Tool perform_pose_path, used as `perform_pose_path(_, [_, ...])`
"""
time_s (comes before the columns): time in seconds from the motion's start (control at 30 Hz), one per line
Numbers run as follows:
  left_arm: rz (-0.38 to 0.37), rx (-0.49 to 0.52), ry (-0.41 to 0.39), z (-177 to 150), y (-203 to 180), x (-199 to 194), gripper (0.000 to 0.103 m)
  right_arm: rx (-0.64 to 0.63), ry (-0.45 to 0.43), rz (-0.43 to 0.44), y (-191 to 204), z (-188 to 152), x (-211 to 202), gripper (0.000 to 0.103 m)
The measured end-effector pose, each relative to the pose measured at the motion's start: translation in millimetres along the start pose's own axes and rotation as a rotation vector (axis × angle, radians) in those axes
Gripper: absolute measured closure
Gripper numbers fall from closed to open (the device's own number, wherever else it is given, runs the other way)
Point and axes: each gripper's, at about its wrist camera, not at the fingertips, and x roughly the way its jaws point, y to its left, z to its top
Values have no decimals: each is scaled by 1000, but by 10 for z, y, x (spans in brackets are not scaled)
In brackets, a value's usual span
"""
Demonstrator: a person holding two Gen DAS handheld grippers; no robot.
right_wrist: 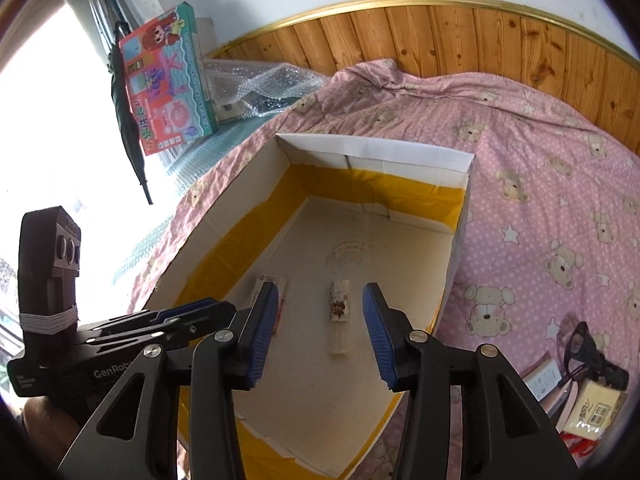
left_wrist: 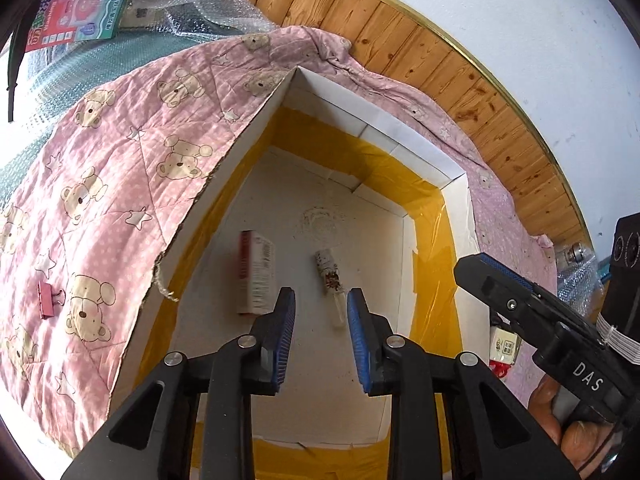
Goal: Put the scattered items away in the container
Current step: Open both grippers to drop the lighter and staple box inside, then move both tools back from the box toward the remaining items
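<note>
On the pink quilt, both grippers hover open-fingered over the box.

— Any lettering you can read?

— "DAS" in white on the black body of the right gripper, seen from the left wrist. From the right wrist, "GenRob", cut off, on the left gripper.

— The toy box?

— Chinese characters on its front, too small to read. The same goes for the yellow packet and the small carton.
</note>
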Motion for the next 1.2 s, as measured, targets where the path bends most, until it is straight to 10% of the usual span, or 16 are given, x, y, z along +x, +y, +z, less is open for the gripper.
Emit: perform_pose_path(1.2, [21, 85, -42, -596, -424, -668, 74, 21, -60, 12, 193, -757, -751, 55])
